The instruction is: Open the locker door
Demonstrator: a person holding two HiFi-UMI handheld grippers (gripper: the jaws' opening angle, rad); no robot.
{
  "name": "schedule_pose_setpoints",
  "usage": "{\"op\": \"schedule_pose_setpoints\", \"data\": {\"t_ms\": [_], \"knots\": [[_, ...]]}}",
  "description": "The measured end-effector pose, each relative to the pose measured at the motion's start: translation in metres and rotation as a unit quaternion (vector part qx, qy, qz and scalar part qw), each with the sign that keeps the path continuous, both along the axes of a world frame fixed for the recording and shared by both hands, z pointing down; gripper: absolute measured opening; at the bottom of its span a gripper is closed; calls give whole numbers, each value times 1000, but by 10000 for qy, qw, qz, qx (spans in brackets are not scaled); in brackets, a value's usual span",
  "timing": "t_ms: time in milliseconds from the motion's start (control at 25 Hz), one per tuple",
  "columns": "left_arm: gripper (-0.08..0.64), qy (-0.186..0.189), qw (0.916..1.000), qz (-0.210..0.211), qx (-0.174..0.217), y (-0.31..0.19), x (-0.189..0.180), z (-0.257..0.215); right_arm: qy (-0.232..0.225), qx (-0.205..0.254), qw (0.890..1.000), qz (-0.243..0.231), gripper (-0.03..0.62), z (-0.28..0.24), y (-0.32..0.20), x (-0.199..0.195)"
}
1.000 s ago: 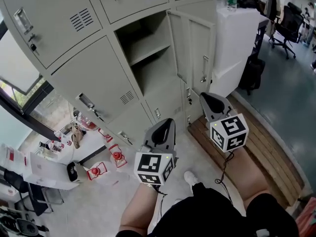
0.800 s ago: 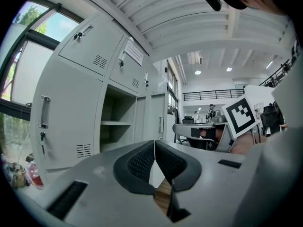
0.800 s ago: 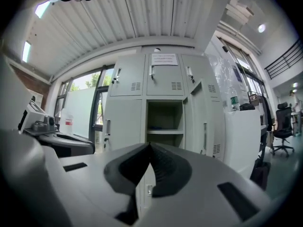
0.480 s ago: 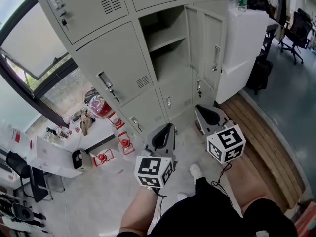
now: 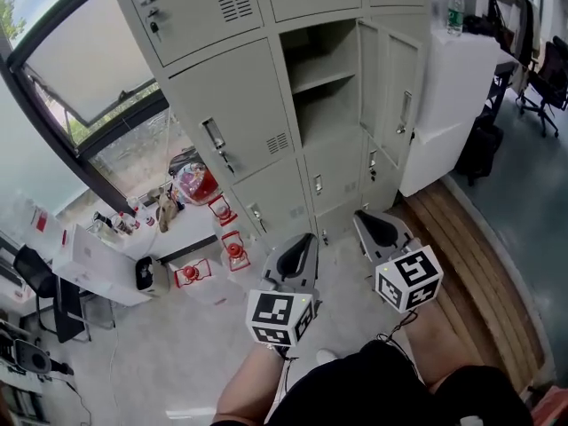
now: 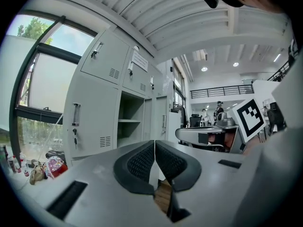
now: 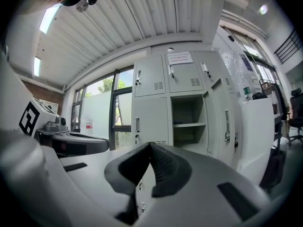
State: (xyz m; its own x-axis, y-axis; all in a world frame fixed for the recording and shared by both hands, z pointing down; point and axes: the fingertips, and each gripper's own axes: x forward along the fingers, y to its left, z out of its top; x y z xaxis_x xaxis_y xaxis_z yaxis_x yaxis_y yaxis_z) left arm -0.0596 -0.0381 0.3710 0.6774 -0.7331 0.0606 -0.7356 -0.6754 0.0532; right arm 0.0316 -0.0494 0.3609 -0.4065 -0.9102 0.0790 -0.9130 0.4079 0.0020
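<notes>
A grey locker bank (image 5: 240, 122) stands ahead. One compartment (image 5: 330, 87) gapes with its door (image 5: 401, 96) swung out to the right; a shelf crosses its inside. The same open compartment (image 6: 129, 124) shows in the left gripper view, and the open compartment (image 7: 188, 122) shows in the right gripper view beside its door (image 7: 226, 122). My left gripper (image 5: 300, 248) and right gripper (image 5: 376, 224) hang low, well short of the lockers. Both are shut with nothing between the pads, seen up close as the left gripper (image 6: 155, 145) and the right gripper (image 7: 150, 148).
Red items (image 5: 232, 247) and clutter lie on the floor left of the lockers by a window (image 5: 98, 78). A white cabinet (image 5: 453, 105) with a bottle (image 5: 455, 9) on it stands to the right. A wooden strip (image 5: 470, 264) runs along the floor. Office chairs stand far right.
The head view has swung leftward, so the lockers sit further right and more upright in frame. Both grippers have drifted slightly down. The locker door stays open.
</notes>
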Motion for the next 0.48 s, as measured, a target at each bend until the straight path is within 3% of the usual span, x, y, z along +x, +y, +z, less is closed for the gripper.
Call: {"op": "schedule_pose_setpoints", "data": {"t_ms": [240,480], "knots": [[20,98,9996,-277,-13,7,1,-3,89,-123,9995,-288,54,9,10,2],[20,140,9987,-462,-189,15,26,7,148,-264,9977,-609,54,18,26,17]]}}
